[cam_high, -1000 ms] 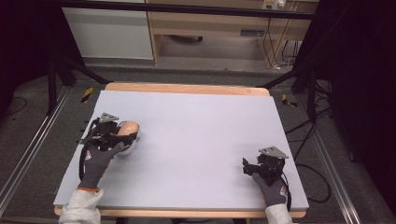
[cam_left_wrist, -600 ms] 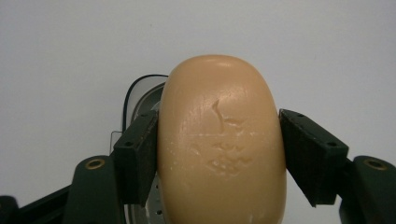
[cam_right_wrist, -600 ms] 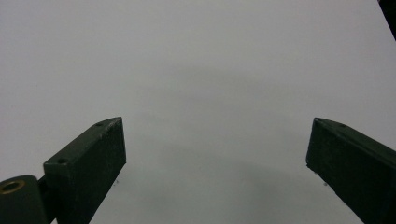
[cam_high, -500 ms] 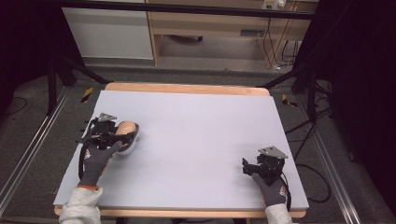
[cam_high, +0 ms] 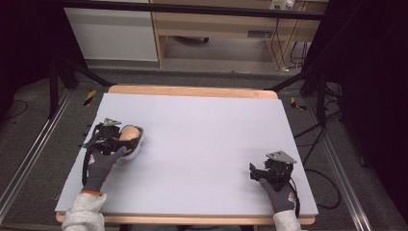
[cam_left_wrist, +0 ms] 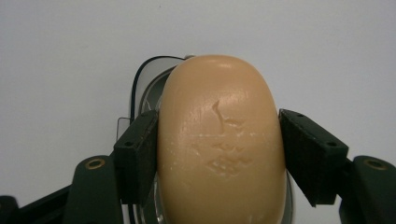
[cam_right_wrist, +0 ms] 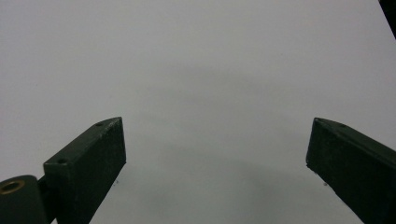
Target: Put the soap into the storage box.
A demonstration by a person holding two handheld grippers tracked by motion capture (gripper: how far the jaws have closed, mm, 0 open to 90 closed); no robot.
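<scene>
Soap gripped at table's left edge

Wide white table (cam_high: 202, 144), bare in the middle. Near its left edge, left gripper (cam_left_wrist: 219, 140) clamped across tan soap bar (cam_left_wrist: 219, 144) over a clear dish (cam_left_wrist: 144, 88). Right gripper (cam_right_wrist: 215, 154) spread wide, empty. Soap probably hard, slippery; best held across its flanks.

This looks like a lab or recording studio set up for handling trials, not a home. A plain pale table (cam_high: 202, 139) with a wooden edge (cam_high: 192, 90) stands on a grey floor (cam_high: 33, 115) between metal rails (cam_high: 29, 159), with dark stand legs (cam_high: 62, 77) on either side and black curtains (cam_high: 370, 72) closing off the right. Behind it are a bare wooden shelf unit (cam_high: 216, 29), a white cabinet (cam_high: 113, 33) and loose cables (cam_high: 281, 53) running across the floor, with yellow-and-black tape marks (cam_high: 89, 97) beside the table.
</scene>
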